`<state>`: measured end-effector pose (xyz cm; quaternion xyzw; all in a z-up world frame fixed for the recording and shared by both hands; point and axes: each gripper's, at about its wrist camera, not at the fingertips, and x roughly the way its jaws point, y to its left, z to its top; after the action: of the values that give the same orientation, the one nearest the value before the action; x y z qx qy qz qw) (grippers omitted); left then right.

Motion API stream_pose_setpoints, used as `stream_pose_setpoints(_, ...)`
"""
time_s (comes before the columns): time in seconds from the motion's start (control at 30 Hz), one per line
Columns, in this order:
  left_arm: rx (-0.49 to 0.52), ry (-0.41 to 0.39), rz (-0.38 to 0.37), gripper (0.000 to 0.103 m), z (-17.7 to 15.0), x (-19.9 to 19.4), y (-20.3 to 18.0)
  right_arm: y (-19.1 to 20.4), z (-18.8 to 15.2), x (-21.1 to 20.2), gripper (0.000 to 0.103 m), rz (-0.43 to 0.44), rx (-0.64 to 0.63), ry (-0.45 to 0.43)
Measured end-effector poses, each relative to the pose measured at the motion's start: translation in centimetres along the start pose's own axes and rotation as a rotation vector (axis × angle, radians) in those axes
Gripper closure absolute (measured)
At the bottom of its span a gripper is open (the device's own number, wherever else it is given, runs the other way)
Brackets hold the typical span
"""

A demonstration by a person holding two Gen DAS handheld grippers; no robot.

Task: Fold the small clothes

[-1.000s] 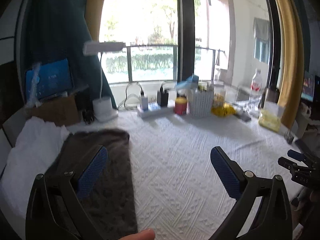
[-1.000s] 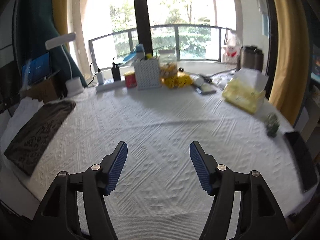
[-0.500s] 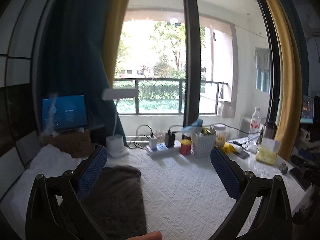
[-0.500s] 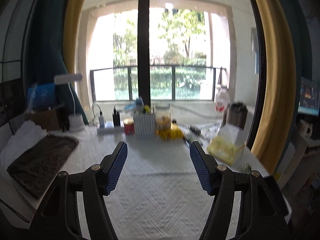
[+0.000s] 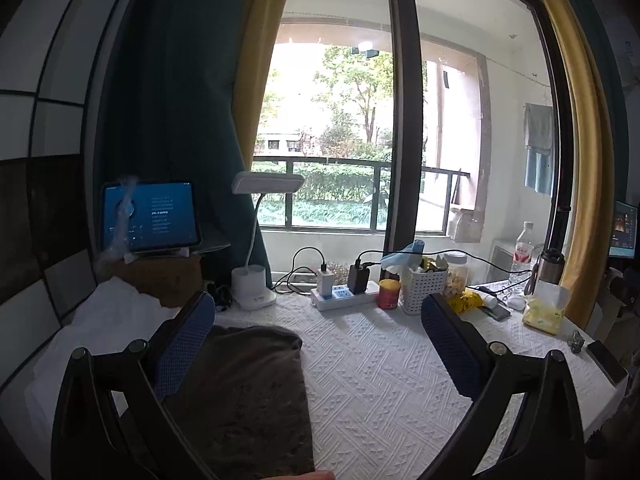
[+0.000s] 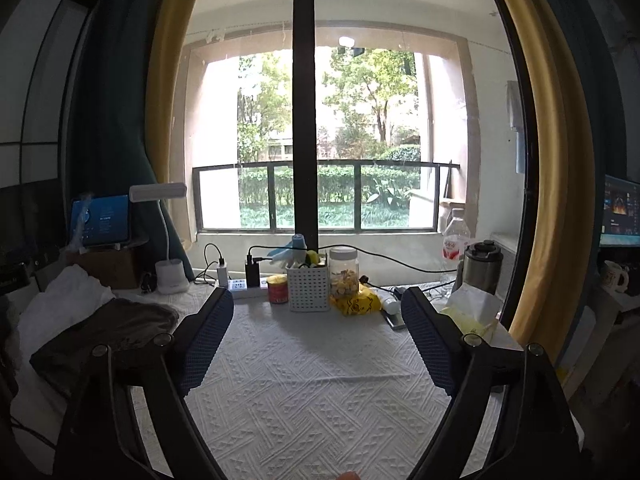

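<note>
My right gripper (image 6: 316,336) has nothing between its blue pads and its jaws are opening wide; my left gripper (image 5: 316,346) is spread too, empty. Both hang above the white textured tablecloth (image 6: 320,392). The one folded dark brown garment (image 5: 244,392) lies flat on that cloth under my left claw's left finger, on the side away from the white perforated plastic basket (image 6: 309,287), its outer edge against a white crumpled cloth (image 5: 100,324).

The basket holds a blue cloth-like item and some yellow bits I cannot identify. Just beside it stands one clear jar (image 6: 344,272) about half full of pale pieces, and on its other side one red tin (image 6: 277,289). Beyond the tin lies one white power strip (image 5: 344,296) with two chargers plugged in.

Only the right view shows the white mug (image 6: 614,276); only the left shows a dark phone (image 5: 606,360) at the cloth's edge, well apart from the basket.
</note>
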<state>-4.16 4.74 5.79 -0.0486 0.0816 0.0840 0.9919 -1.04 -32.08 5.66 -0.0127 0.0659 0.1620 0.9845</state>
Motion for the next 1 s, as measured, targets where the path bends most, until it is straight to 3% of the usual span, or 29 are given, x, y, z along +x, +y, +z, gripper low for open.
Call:
stream_pose_setpoints(0.3, -0.016, 0.012, -0.003, 0.001, -0.4, 0.2, 0.4, 0.9, -0.6, 1.1, 0.015, 0.016, -0.010, 0.040)
stream_pose_setpoints(1.0, -0.018, 0.012, -0.012, 0.001, -0.4, 0.3, 0.1, 0.8, -0.5, 1.2, 0.015, 0.015, -0.008, 0.040)
